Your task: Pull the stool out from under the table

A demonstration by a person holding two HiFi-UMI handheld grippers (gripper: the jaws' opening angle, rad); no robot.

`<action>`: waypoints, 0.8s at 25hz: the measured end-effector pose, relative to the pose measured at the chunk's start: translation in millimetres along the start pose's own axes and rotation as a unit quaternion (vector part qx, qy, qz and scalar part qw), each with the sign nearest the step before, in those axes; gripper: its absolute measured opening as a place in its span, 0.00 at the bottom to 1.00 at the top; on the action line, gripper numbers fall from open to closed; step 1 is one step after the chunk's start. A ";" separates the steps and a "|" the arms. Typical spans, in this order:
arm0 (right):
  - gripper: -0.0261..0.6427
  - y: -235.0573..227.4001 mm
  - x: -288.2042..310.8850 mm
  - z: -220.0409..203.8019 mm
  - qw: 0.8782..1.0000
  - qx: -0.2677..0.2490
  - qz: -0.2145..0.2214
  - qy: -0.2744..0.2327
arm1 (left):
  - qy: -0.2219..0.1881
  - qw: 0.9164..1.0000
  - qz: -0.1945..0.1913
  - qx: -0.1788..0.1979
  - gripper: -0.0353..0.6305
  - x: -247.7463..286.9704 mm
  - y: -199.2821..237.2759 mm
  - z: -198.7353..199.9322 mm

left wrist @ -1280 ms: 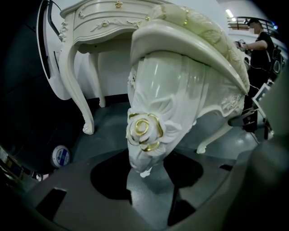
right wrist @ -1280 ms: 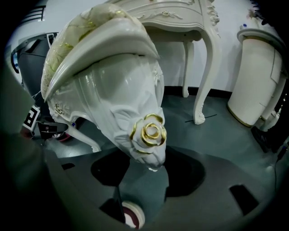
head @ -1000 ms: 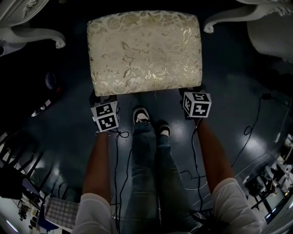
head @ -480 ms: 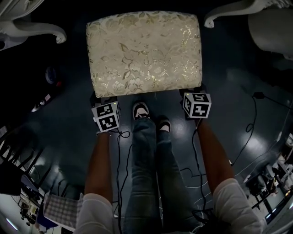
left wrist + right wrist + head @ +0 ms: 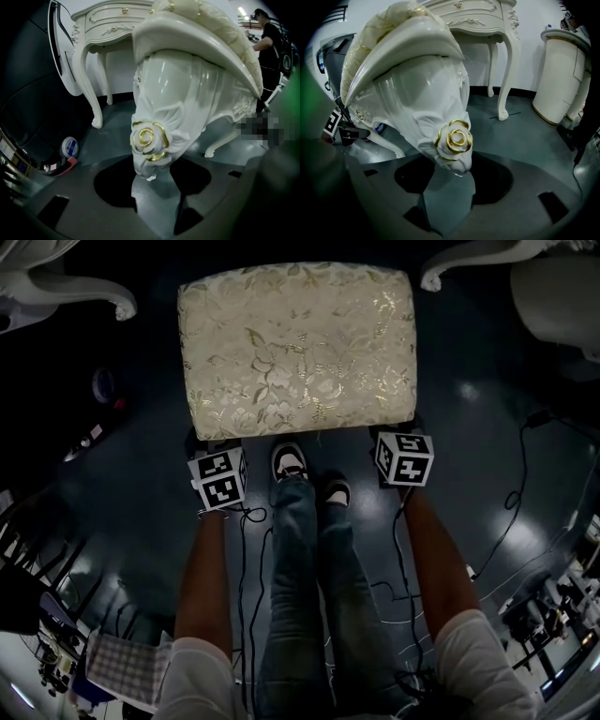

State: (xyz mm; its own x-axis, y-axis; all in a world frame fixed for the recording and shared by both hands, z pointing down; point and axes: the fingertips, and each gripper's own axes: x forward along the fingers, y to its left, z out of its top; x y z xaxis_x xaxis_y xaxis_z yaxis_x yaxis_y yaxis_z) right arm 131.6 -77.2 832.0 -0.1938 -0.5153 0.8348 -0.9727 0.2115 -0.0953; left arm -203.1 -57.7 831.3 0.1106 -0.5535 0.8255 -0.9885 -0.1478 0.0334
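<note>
- The stool (image 5: pixel 298 348) is pictured from above on the dark floor (image 5: pixel 141 493). Its whole gold-flowered cushion is in view, and the curved legs of the white table (image 5: pixel 120 307) are seen at the upper left and upper right.
- The stool is gripped at its two near corners, one gripper to each, with the marker cubes just beside the cushion's near edge.
- The left gripper (image 5: pixel 152 187) is closed on the stool's near left leg. The jaws are set narrow on the leg, just below the carved white knee with its gold rose (image 5: pixel 147 138).
- The right gripper (image 5: pixel 450 187) is clamped the same way on the near right leg, below a matching rose (image 5: pixel 458 138).
- In both gripper views the table is shown behind the stool and apart from it.
- The person's shoes (image 5: pixel 289 463) are planted between the two grippers, just short of the cushion's near edge.
- A tape roll (image 5: pixel 70 146) is seen lying on the floor to the stool's left, near a table leg.
- Cables (image 5: pixel 511 507) are trailed across the floor at the right.
- A white round cabinet (image 5: pixel 560 77) is seen beside the table on that side.
</note>
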 end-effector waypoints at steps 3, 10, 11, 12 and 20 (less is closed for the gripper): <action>0.39 -1.4 -0.6 -0.4 1.000 0.001 -0.002 0.005 | 0.008 1.000 -0.002 0.000 0.41 -0.4 -1.9 -1.2; 0.39 -1.4 -2.1 -0.8 1.000 -0.001 0.003 0.011 | 0.013 1.000 -0.003 0.000 0.41 -2.8 -2.1 -1.4; 0.39 -1.6 -1.8 -0.5 1.000 -0.001 0.003 0.011 | 0.013 1.000 -0.004 -0.001 0.41 -2.7 -2.3 -1.4; 0.39 -1.3 -1.2 -0.5 1.000 -0.001 0.004 0.010 | 0.014 1.000 -0.006 0.000 0.41 -2.4 -2.1 -1.7; 0.39 0.7 2.1 -2.9 0.999 0.014 0.022 0.028 | 0.033 0.999 -0.040 -0.007 0.41 -2.1 -5.7 -3.5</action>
State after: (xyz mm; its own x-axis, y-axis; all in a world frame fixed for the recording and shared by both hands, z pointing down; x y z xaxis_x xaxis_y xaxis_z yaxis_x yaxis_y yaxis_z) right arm 130.9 -75.7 835.3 -0.2300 -0.4591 0.8581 -0.9667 0.2093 -0.1471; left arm -198.1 -52.8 831.3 0.1818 -0.4847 0.8556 -0.9783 -0.1768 0.1077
